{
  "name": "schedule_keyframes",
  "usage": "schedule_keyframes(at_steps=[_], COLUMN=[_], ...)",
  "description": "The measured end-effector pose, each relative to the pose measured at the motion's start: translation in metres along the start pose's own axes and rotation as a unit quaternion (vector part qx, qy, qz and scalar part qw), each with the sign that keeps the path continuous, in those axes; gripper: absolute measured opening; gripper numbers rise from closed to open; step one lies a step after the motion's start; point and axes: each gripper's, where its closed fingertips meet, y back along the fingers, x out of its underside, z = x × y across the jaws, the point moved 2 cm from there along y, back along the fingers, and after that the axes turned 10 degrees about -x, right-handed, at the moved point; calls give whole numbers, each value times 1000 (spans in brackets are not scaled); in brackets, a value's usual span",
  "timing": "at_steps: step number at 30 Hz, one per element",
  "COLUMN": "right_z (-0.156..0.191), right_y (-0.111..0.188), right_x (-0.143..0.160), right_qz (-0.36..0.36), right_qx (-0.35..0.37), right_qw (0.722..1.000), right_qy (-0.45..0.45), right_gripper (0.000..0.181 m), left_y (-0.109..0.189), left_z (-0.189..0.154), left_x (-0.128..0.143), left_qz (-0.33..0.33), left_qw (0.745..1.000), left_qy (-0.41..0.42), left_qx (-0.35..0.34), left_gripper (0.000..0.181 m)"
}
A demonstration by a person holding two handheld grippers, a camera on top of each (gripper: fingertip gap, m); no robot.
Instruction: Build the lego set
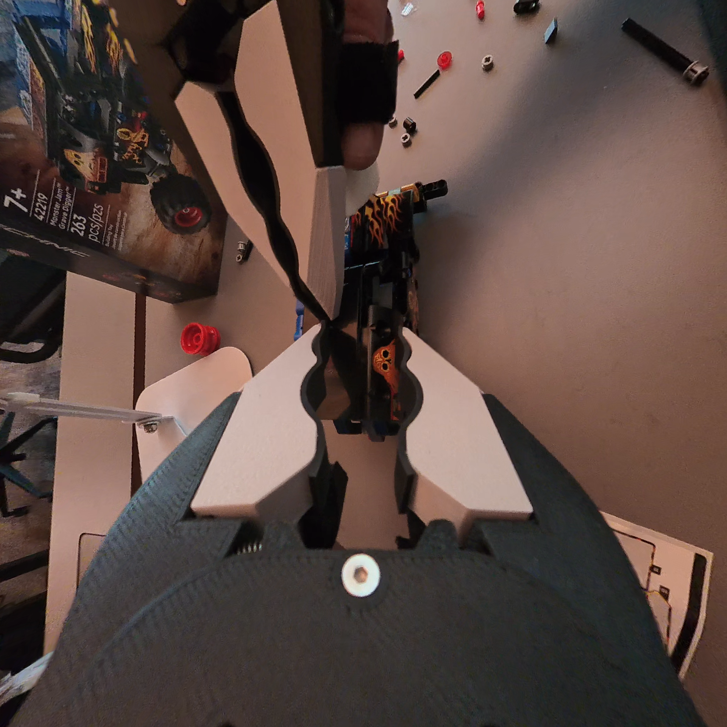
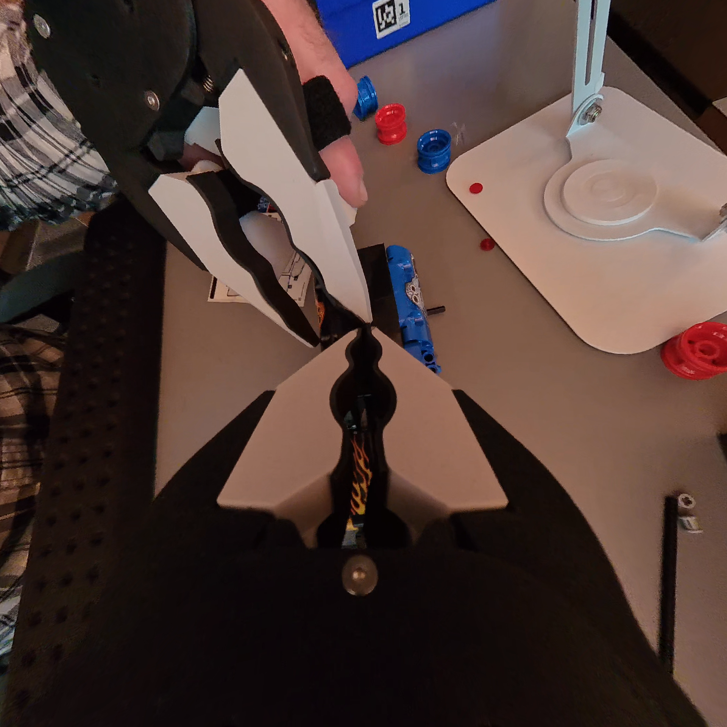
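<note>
Left gripper [image 1: 364,334]: white fingers part-spread around the rear of the lego truck body [image 1: 383,299]; the skull-and-flame panel sits between the scalloped pads. Contact on both sides is not clear in the left wrist view, so I cannot tell whether it grips.
Right gripper [image 2: 364,330]: fingers drawn in to a narrow gap, tips nearly meeting at frame centre; a black flame-printed strip of the truck body [image 2: 360,468] lies in the slot between them, seemingly pinched.
Gripper relation: tips of the two tools meet almost point to point over the model in both views.
Hand: a finger with a black strap [image 1: 364,118] rests on the right tool, upper centre of the left wrist view.
Truck body place: on the grey table [image 1: 570,354], centre frame, blue side beam [image 2: 411,307] showing just beyond the tips in the right wrist view.
Box [image 1: 98,157]: upper left, left wrist view, lying flat.
Loose wheel hubs: red hub [image 1: 200,338] centre left; two blue hubs [image 2: 432,151] and a red one upper centre, right wrist view.
White stand base [image 2: 609,255]: upper right.
Black axles [image 1: 665,51]: upper right, among small pins.
Instruction sheet [image 1: 676,598]: lower right.
</note>
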Motion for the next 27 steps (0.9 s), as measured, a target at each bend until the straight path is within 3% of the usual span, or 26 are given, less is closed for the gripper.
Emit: schedule_keyframes(at_steps=[20, 27], right_z=[-4, -8], right_y=[12, 45], right_x=[3, -14], right_qz=[1, -73], right_qx=[53, 76], right_qw=[997, 993], right_qy=[48, 46], right_gripper=[0, 0], left_y=[8, 15], left_z=[-5, -2], left_x=[4, 11], left_qz=[-1, 1], left_qw=[999, 999], left_qy=[-1, 17], left_qx=[-38, -44], left_gripper=[35, 40])
